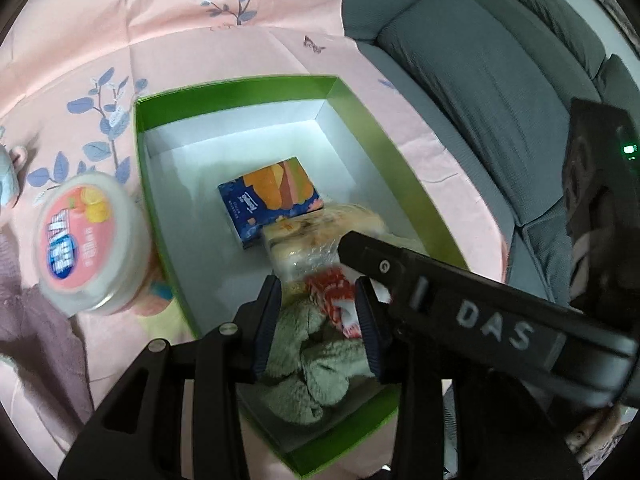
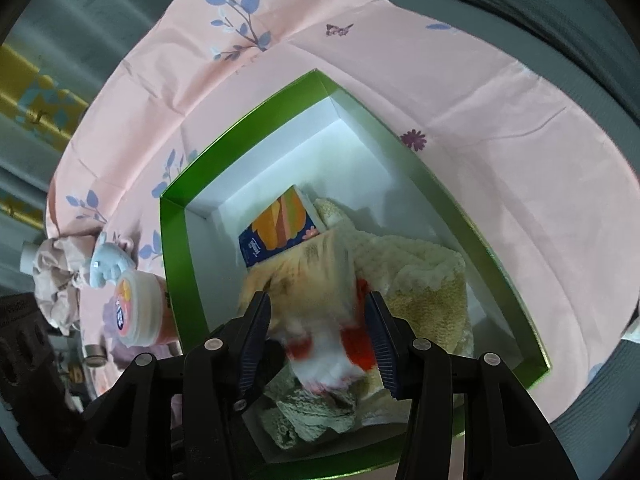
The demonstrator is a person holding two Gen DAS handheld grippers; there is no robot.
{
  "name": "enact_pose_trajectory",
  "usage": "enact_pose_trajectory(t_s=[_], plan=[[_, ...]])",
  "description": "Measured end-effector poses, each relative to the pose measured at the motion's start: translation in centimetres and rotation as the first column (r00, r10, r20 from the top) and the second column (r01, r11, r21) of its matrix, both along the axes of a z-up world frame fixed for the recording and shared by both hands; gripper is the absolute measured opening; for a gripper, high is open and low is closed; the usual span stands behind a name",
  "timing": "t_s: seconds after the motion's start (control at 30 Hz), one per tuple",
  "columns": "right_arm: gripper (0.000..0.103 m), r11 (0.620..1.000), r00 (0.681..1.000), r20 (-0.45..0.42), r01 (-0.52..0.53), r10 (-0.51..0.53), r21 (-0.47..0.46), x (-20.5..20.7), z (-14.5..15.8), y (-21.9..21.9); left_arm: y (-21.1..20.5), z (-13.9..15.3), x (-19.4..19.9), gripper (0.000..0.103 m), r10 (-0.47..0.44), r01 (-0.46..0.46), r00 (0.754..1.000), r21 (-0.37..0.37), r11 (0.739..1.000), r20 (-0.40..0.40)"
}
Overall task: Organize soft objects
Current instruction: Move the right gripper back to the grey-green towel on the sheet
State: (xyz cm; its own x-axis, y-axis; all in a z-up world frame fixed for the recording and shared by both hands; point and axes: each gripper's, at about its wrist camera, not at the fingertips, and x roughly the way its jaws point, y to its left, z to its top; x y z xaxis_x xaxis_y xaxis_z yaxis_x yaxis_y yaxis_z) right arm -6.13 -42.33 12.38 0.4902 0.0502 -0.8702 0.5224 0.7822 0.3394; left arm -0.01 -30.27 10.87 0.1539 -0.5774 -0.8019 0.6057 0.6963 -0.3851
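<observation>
Green box part-filled: tissue pack, towels, wrapped plush w/ both grippers over it. Left gripper jaws straddle red end, grip unclear; right gripper clamps plush. Tub, blue toy outside box.

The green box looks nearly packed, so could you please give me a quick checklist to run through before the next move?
1. Green box open, floor space free at its far end: ok.
2. Tissue pack inside the box: ok.
3. Wrapped plush toy between the right hand-held gripper pads, over the box: ok; firm grip: cannot tell, blurred.
4. Left hand-held gripper straddles the toy's red-and-white end; pads pressing: cannot tell.
5. Green towel and cream towel already in the box: ok.
6. Round tub outside the box: not ok.
</observation>
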Motion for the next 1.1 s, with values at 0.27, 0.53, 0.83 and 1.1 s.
enact_pose_trajectory(t_s=[0.27, 0.53, 0.83, 1.1], plan=[[0.069, 0.999, 0.996, 0.092, -0.001, 0.005, -0.04, -1.7, 3.0, 0.9, 5.2, 4.5, -1.3, 0.058, 0.057, -0.051, 0.995, -0.076, 0.996, 0.076], [0.085, 0.993, 0.979, 0.194, -0.037, 0.058, -0.111, -2.5, 6.2, 4.3, 12.4, 6.1, -1.3, 0.08, 0.165, -0.156, 0.983, -0.112, 0.981, 0.078], [0.086, 0.978, 0.965, 0.214, -0.116, 0.153, -0.175, -2.1, 7.4, 8.3, 21.2, 4.9, -0.6, 0.084, 0.352, -0.344, 0.934, -0.101, 0.933, 0.064], [0.086, 0.955, 0.951, 0.195, -0.197, 0.241, -0.22, -1.0, 7.7, 11.9, 27.6, 0.4, -0.5, 0.085, 0.456, -0.456, 0.89, -0.014, 0.89, 0.013]])
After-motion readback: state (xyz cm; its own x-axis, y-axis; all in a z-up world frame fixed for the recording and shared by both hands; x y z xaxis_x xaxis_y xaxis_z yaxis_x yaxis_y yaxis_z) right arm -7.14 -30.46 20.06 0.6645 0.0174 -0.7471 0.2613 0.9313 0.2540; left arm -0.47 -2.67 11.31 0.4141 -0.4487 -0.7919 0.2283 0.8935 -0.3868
